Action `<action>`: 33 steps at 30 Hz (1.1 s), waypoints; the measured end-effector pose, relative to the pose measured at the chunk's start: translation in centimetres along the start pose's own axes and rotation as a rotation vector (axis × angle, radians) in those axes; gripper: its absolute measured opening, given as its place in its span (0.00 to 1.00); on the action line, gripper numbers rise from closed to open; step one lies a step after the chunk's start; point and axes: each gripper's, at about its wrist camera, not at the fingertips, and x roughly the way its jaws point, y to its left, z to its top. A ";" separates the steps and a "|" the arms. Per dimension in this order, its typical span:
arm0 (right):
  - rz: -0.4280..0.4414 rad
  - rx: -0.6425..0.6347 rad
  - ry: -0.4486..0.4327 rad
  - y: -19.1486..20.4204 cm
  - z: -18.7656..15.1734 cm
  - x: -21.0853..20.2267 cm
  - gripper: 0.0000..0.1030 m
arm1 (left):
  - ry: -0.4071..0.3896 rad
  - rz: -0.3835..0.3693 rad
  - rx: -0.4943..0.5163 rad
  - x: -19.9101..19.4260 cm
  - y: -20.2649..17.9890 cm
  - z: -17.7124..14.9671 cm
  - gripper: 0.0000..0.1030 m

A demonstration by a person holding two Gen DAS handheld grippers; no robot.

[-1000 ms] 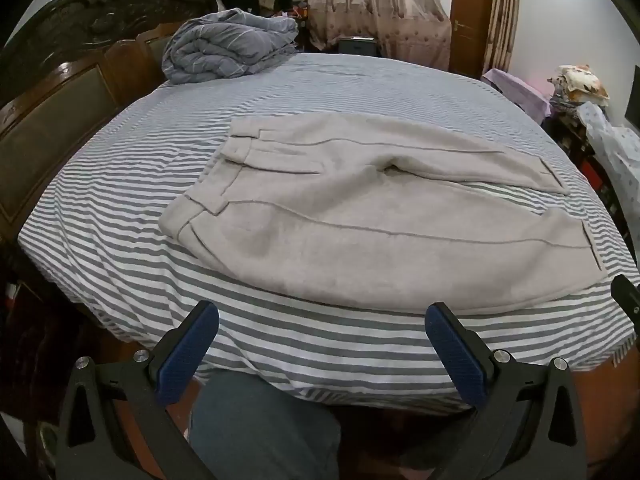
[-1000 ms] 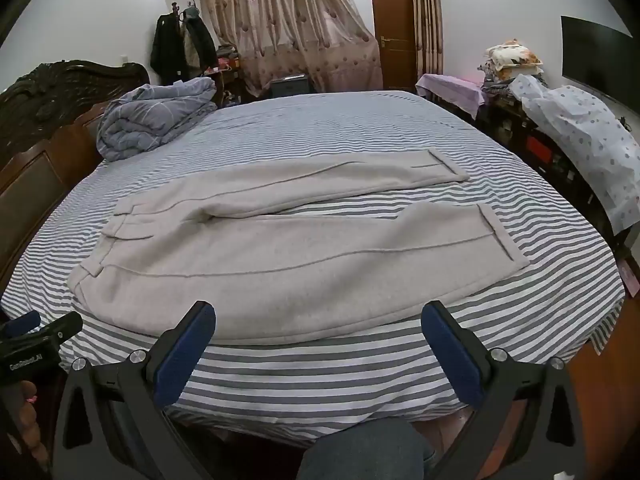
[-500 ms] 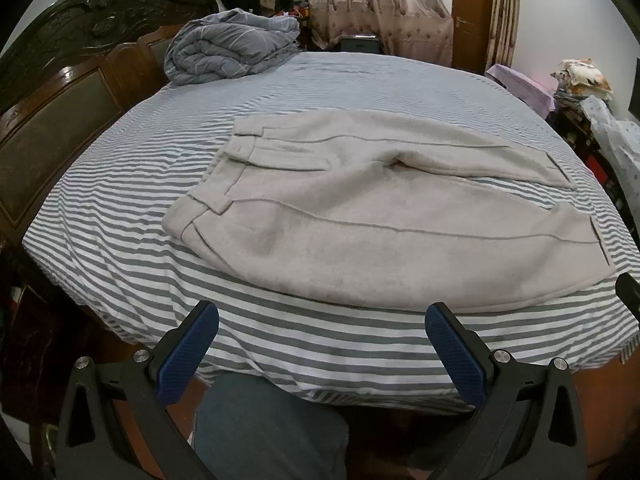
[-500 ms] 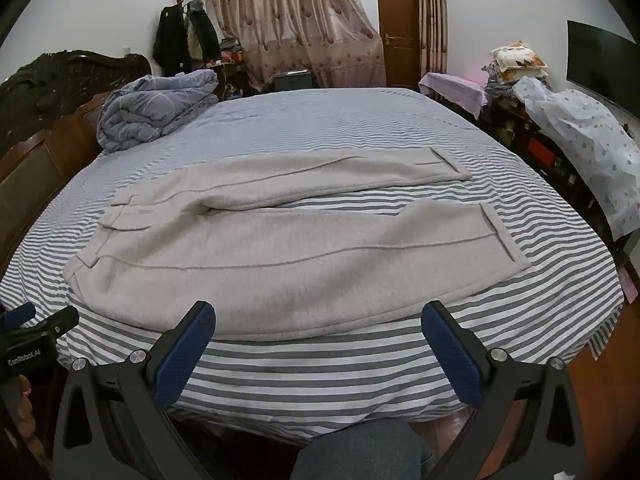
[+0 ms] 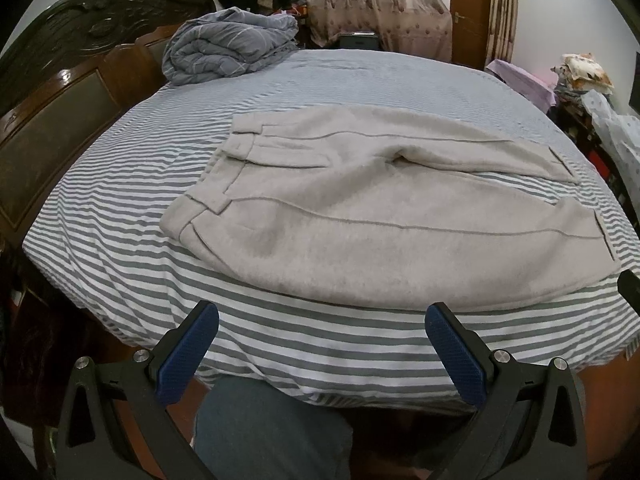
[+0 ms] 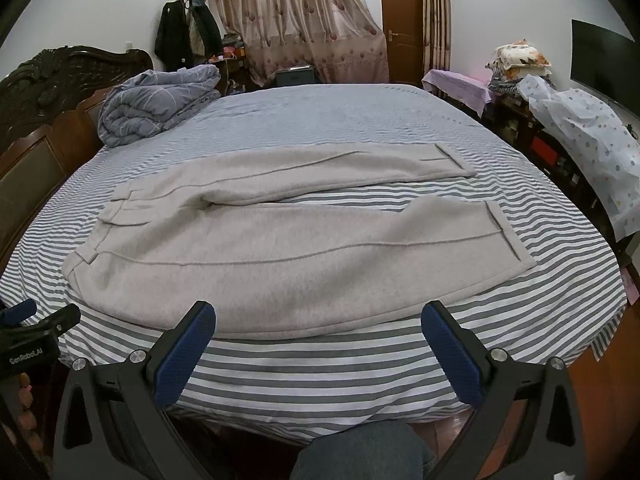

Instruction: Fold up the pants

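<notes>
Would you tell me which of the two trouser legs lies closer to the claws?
The wider leg, along the bed's near edge just ahead of both open claws; the other leg lies beyond it, across a strip of striped sheet.

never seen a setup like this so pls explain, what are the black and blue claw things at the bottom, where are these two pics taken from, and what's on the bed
There is no robot here. A person holds a two-finger gripper in each hand, and each gripper carries a wide-angle camera looking forward along its fingers. That is why every picture shows two black arms tipped with blue pads at the bottom.

One picture comes from the left gripper, the other from the right gripper. Both have their jaws spread wide and hold nothing; they are at the near side of the bed.

On the striped bed sheet lies a pair of light grey pants, spread flat and not yet folded, waistband to the left and the two legs pointing right. A bundled blue-grey quilt sits by the dark wooden headboard. The person's knee shows below.
</notes>
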 end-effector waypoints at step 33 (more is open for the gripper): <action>0.017 0.001 0.021 1.1 0.1 0.9 0.99 | 0.022 -0.013 0.001 0.2 -0.5 0.1 0.99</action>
